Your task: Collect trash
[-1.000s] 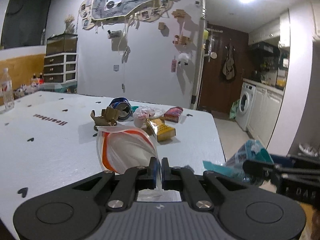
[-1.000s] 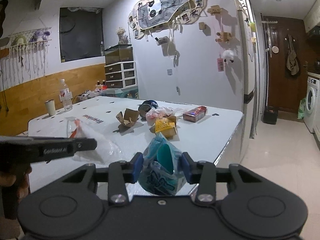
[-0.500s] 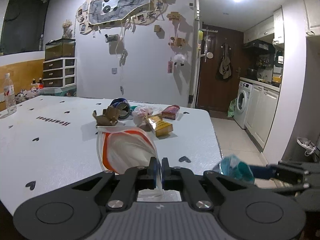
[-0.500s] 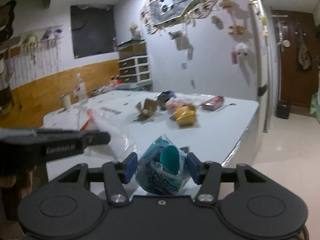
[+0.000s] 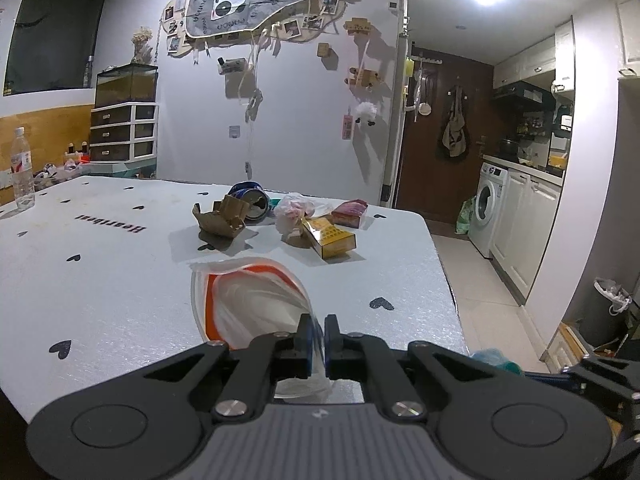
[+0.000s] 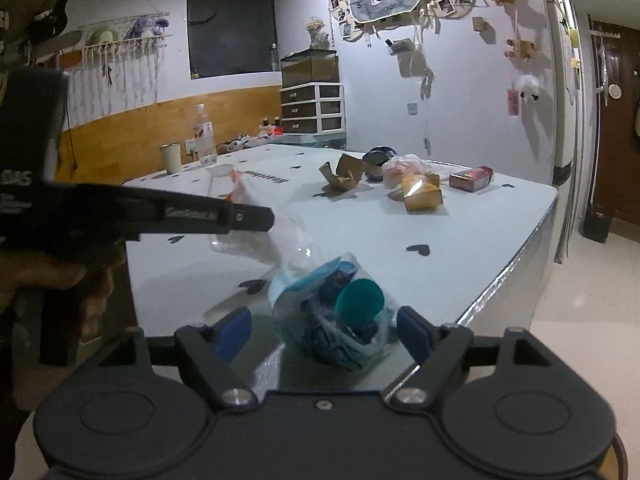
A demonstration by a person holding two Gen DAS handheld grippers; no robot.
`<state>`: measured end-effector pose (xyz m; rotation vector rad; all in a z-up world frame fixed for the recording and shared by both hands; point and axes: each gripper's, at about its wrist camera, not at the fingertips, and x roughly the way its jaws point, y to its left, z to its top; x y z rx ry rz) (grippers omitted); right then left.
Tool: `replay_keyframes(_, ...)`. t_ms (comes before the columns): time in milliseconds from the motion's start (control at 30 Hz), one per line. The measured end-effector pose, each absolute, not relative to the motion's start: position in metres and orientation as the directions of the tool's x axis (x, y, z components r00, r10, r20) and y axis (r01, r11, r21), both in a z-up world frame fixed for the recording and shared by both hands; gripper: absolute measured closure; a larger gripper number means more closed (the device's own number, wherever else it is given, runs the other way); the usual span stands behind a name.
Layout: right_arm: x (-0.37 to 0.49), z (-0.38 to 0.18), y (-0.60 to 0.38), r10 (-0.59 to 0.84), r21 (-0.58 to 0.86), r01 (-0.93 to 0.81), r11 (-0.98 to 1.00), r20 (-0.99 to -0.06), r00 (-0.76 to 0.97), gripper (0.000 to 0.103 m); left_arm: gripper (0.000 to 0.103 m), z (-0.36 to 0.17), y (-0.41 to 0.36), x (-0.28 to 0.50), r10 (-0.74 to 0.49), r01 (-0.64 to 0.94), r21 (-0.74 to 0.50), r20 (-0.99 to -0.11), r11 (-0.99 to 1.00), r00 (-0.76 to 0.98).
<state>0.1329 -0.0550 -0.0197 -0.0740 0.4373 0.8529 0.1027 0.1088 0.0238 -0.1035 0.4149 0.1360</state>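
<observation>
Trash, item one: crumpled teal wrapper (image 6: 340, 320), lower centre of the right wrist view, on the near edge of the white table (image 6: 460, 232). Half a second ago the blue pads pressed its sides; now the right gripper (image 6: 326, 332) is opening, its jaws standing clear on both sides with the wrapper loose between them. Judged released at the table edge rather than bagged. The left wrist view catches only a scrap of it at lower right (image 5: 494, 358).

Item two: clear bag with orange band (image 5: 248, 304), lower centre of the left wrist view, mouth facing away across the table. The left gripper (image 5: 316, 338) is pinched tight on its near rim, as before. In the right wrist view the bag's body trails from that claw down toward the wrapper.

Item three: remaining litter, mid-table, unchanged. Torn brown carton (image 5: 222, 220), crushed can (image 5: 250, 202), crumpled plastic (image 5: 294, 210), yellow box (image 5: 330, 236), red packet (image 5: 352, 212).

Beyond: water bottle (image 5: 20, 168), far left.

Standing: one piece dropped by the bag, five uncollected.
</observation>
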Motion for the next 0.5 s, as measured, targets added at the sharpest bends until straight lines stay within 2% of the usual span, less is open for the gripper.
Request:
replay_keyframes(233,0.131,-0.008,-0.085,0.706,0.18,-0.693,0.698,-0.335,0.624,0.025,0.098,0.022,0.11,0.104,0.102,-0.145,-0.076,-0.405,0.987,0.909)
replay_keyframes(300,0.133,-0.001,-0.091,0.693,0.202,-0.668,0.716,-0.32,0.646,0.038,0.098,0.022,0.11,0.104,0.101,-0.144,-0.076,-0.404,0.987,0.909)
replay_keyframes(400,0.137,0.007,-0.094,0.69,0.232,-0.652,0.722,-0.312,0.653,0.051,0.098,0.022,0.11,0.104,0.098,-0.139,-0.076,-0.402,0.987,0.91)
replay_keyframes(500,0.143,0.008,-0.085,0.68,0.221,-0.648,0.729,-0.347,0.646,0.062,0.098,0.023,0.11,0.104,0.096,-0.135,-0.07,-0.4,0.988,0.912)
